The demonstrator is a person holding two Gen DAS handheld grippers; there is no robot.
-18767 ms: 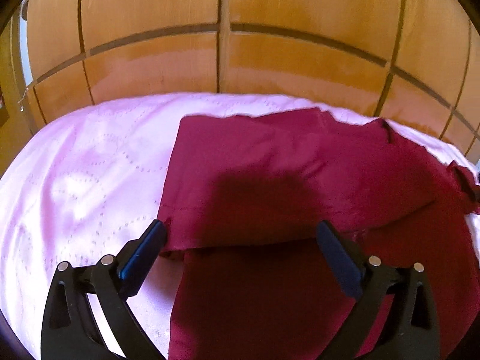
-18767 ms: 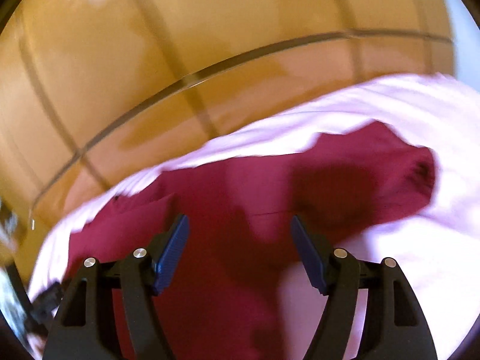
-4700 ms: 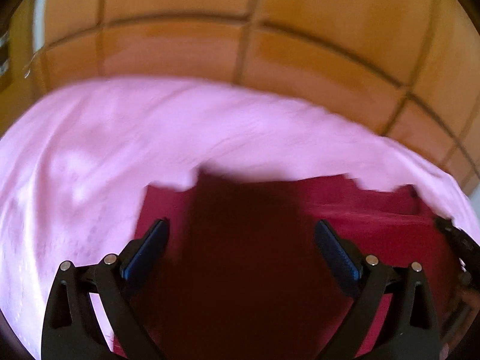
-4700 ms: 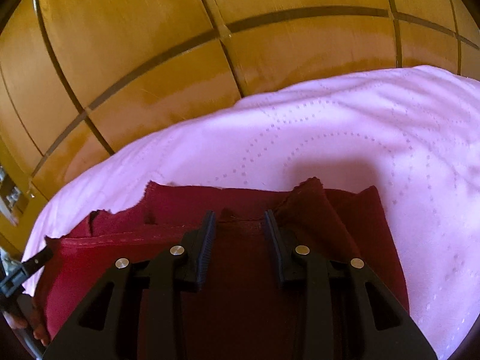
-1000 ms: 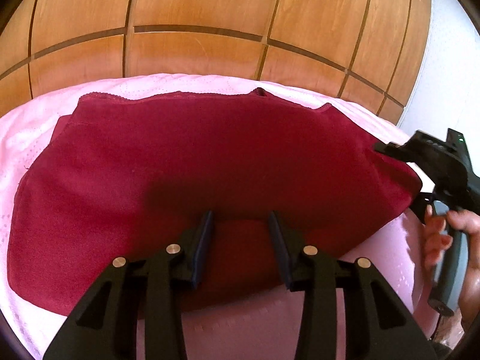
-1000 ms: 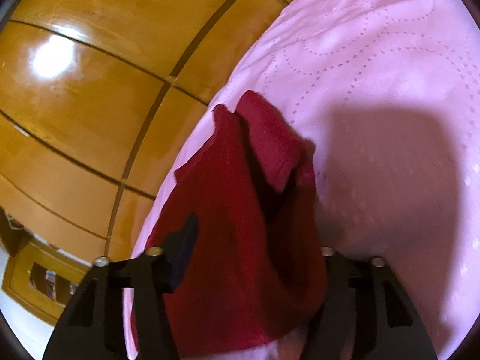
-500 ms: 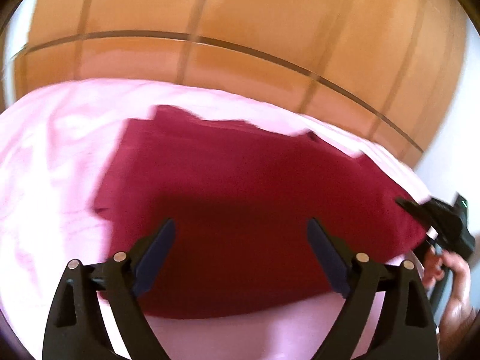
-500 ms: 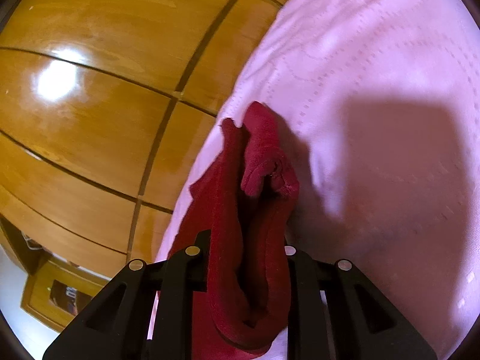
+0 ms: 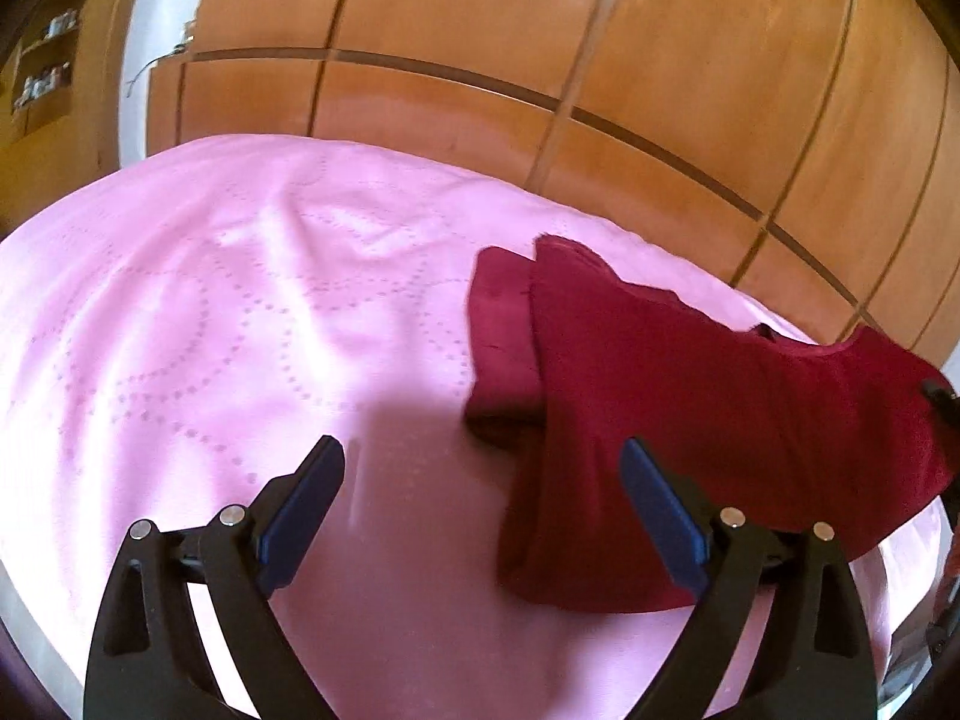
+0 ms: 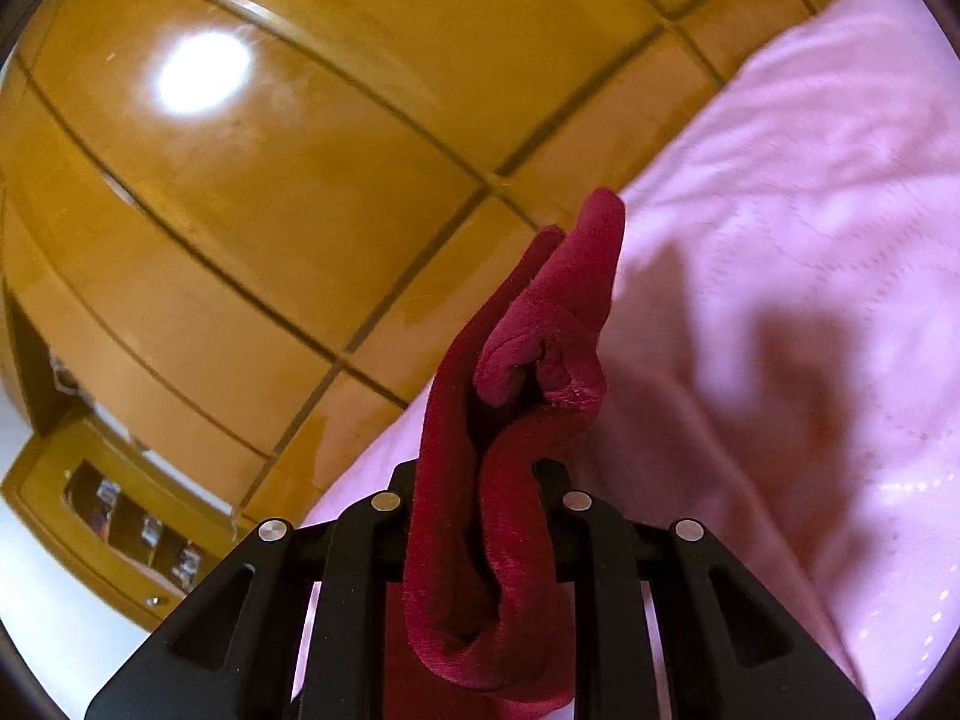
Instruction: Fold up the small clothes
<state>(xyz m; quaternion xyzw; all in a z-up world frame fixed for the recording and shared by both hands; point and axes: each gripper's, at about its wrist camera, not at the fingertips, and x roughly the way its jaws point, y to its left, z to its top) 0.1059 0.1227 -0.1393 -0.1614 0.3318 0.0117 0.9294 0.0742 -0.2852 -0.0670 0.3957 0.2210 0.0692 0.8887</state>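
A dark red garment [image 9: 690, 396] lies folded on the pink bedspread [image 9: 240, 312] at the right of the left wrist view, with a lower layer sticking out at its left edge. My left gripper [image 9: 480, 498] is open and empty, hovering just left of the garment's near corner. My right gripper [image 10: 480, 480] is shut on a bunched edge of the red garment [image 10: 540, 360], which stands up between its fingers. The right gripper's tip shows at the far right of the left wrist view [image 9: 939, 396], at the garment's right end.
A glossy wooden wardrobe [image 9: 540, 60] runs along the far side of the bed. Shelves with small items [image 10: 138, 528] stand at the lower left in the right wrist view. Pink bedspread [image 10: 810, 240] stretches out to the right.
My left gripper opened, let go of the garment and swung left over the bare bedspread. My right gripper closed on the garment's edge and lifted it.
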